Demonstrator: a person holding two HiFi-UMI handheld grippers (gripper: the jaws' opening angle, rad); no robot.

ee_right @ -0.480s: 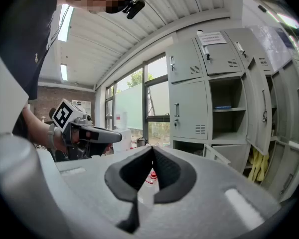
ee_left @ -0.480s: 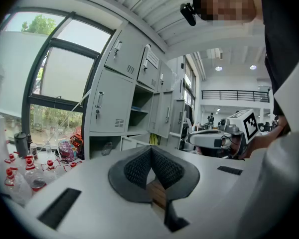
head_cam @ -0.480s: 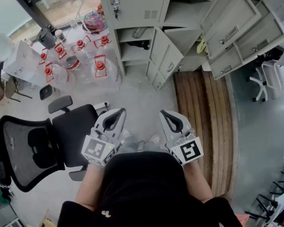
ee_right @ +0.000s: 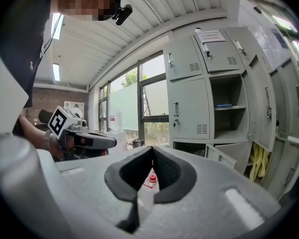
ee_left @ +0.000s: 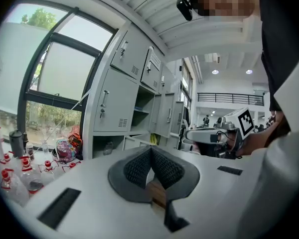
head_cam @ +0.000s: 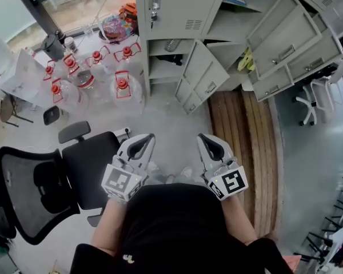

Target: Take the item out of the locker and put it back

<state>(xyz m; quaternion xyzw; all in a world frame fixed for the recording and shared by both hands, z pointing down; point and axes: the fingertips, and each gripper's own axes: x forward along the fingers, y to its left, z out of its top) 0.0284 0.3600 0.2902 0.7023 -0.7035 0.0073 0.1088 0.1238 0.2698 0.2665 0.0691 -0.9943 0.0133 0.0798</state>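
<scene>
The grey locker bank (head_cam: 177, 10) stands ahead with several doors swung open. A small greyish item (head_cam: 172, 44) lies on a shelf of a low open compartment; it also shows in the left gripper view as the item (ee_left: 108, 147). A yellow thing (head_cam: 246, 59) hangs in a compartment further right, and a flat blue item (ee_right: 223, 105) lies on an upper shelf. My left gripper (head_cam: 143, 143) and right gripper (head_cam: 208, 141) are held close to the body, well short of the lockers. Both are shut with nothing between the pads (ee_left: 139, 166).
Several clear water jugs with red caps (head_cam: 123, 84) stand on the floor left of the lockers. A black office chair (head_cam: 86, 164) is at my left. A wooden platform (head_cam: 240, 130) lies in front of the right lockers, with a white chair (head_cam: 314, 96) beyond.
The head view has shifted a little, so the lockers sit slightly further right and lower in frame. Both grippers stay shut in nearly the same place.
</scene>
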